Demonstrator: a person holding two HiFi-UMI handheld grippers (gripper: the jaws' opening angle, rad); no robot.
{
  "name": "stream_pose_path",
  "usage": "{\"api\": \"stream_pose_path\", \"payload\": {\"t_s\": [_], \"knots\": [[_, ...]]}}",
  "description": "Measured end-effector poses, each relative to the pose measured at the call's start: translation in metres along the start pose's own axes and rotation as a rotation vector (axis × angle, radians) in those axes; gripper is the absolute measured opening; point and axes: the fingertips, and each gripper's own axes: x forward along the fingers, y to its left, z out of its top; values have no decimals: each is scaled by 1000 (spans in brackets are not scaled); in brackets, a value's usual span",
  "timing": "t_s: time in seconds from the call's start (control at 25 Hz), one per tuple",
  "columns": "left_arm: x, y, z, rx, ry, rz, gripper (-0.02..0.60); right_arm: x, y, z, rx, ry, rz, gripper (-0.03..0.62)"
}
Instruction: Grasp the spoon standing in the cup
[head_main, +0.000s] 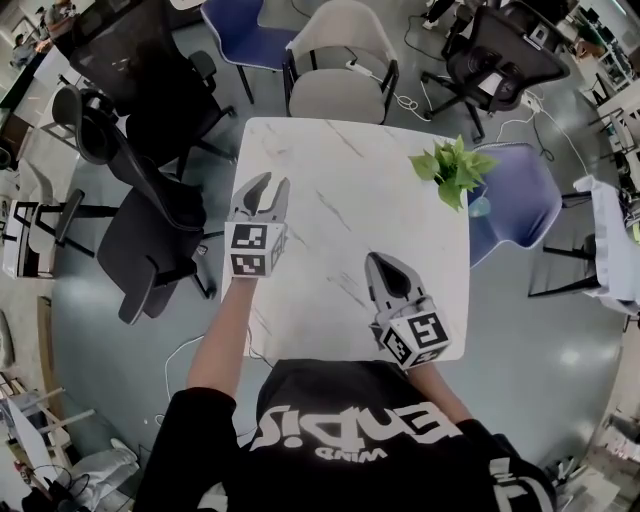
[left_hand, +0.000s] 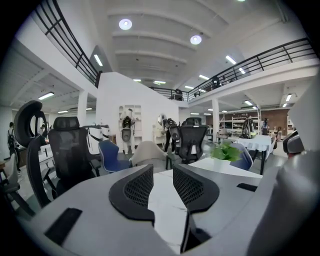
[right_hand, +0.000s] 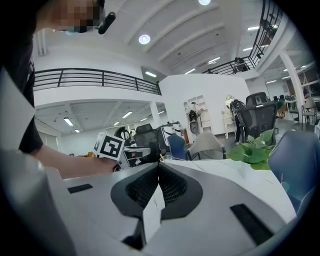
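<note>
A small clear cup (right_hand: 165, 159) with a thin handle standing in it shows only in the right gripper view, far off on the white marble table (head_main: 340, 190), just beyond my right jaw tips. I cannot make it out in the head view or the left gripper view. My left gripper (head_main: 272, 182) hovers over the table's left part, jaws open with nothing between them (left_hand: 163, 167). My right gripper (head_main: 378, 258) is nearer the front edge, its jaws shut and empty (right_hand: 159, 165). The left gripper's marker cube (right_hand: 109, 146) appears to the left of the cup.
A potted green plant (head_main: 452, 168) stands at the table's back right corner. Black office chairs (head_main: 150, 230) crowd the left side. A beige chair (head_main: 340, 70) is behind the table and a blue one (head_main: 520, 200) stands to the right.
</note>
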Motion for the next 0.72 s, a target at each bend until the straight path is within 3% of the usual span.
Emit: {"api": "stream_pose_path", "payload": {"t_s": [0.72], "knots": [[78, 30, -38, 100, 75, 21, 124, 11, -7, -8, 17, 38, -35, 12]]}}
